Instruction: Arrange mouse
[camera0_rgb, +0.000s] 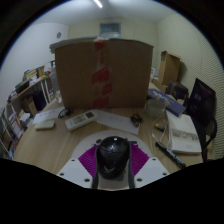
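A black computer mouse sits between my gripper's two fingers. The magenta pads press against both of its sides, so the gripper is shut on the mouse. The mouse is held above the light wooden desk. Its underside and rear are hidden by the fingers.
A large cardboard box with red tape stands upright on the desk beyond the fingers. A white keyboard-like device and papers lie before it. A pen and white items lie right; shelves stand left.
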